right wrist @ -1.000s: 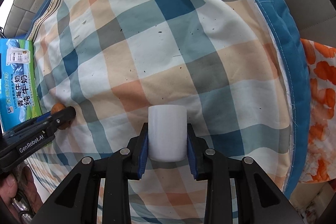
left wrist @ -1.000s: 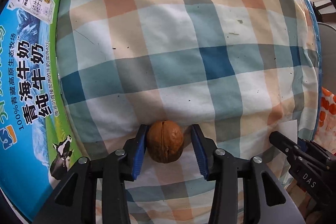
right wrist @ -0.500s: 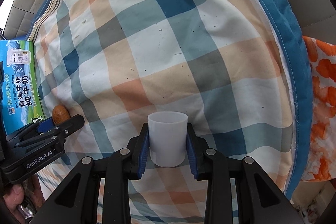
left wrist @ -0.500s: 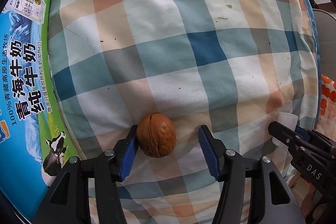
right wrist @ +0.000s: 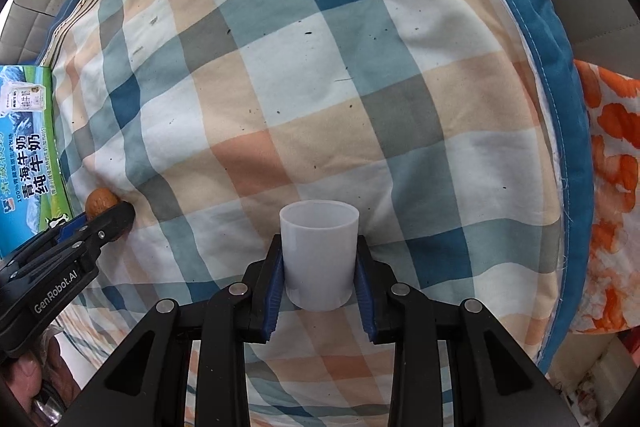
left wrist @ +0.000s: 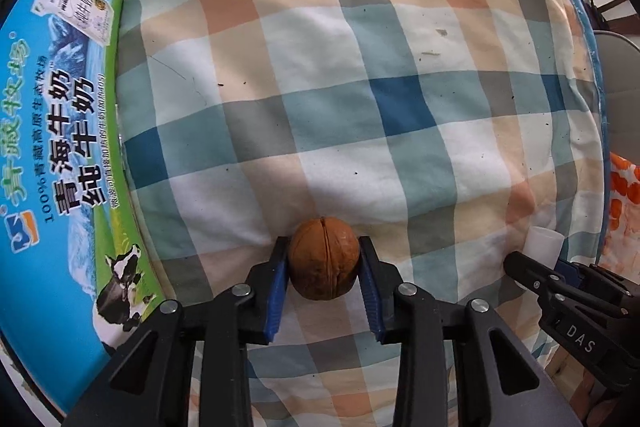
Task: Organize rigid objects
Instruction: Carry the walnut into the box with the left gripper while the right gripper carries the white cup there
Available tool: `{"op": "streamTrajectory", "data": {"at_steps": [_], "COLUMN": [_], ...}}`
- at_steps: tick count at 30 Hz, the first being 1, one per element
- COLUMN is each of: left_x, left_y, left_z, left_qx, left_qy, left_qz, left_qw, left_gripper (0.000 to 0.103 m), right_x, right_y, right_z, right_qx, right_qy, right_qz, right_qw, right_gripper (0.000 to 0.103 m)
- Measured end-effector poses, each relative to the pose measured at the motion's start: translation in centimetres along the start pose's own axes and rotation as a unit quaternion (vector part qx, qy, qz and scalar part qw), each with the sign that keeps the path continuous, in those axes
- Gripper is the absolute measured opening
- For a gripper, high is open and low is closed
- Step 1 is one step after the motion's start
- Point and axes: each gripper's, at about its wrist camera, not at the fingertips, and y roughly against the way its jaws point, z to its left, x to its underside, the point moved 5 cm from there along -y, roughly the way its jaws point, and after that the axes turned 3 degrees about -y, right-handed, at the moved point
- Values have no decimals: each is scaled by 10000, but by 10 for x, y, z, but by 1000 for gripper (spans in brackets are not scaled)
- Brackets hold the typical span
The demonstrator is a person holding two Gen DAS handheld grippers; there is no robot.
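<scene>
**Walnut regripped, cup held ready**

Since the earlier frames the left gripper's (left wrist: 324, 263) jaws were parted from the walnut (left wrist: 323, 258) and have just been closing again; the blue pads are now pressed against both sides of the nut. By contrast, the white plastic cup (right wrist: 318, 253) has been kept clamped upright in the right gripper (right wrist: 319, 269) throughout, with its pads tight on the cup's lower wall.

Both objects are carried above the plaid cushion (left wrist: 360, 99). The walnut is held near the cushion's left edge, close to the blue milk carton box (left wrist: 52, 155) lying along that edge. The cup is held over the near middle of the cushion, well apart from the walnut.

As far as can be judged, both rigid objects have been picked up and nothing has yet been put away. The cup's mouth is seen open and nothing is visible inside it. What is probably left is for the walnut to be brought over the cup and released into it, though the intended resting place cannot be told.
</scene>
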Motion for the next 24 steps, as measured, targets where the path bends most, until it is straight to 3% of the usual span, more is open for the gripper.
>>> {"op": "streamTrajectory", "data": {"at_steps": [9,13,18,24], "left_x": [20,32,52,68], "left_y": [44,85,139,183], "left_z": [-5,1,25,73], "left_qx": [181,338,385,192], "left_qy": [-62,6,190,440], "left_qz": [-576,-975,-1511,-1864], "left_qw": [9982,9947,9876,9813], "left_gripper": [30,30,30,30], "right_x": [22,31,46,64], "right_y": [36,59,90,123], "right_z": [35,54,90,150], "right_qx": [-231,-314,-420,-600], "right_qy": [371,541,849,1301], "right_qz": [-256,-444,-691,-920], "right_qw": [9987,9971,9931,9854], "right_gripper": [33,33,33,33]}}
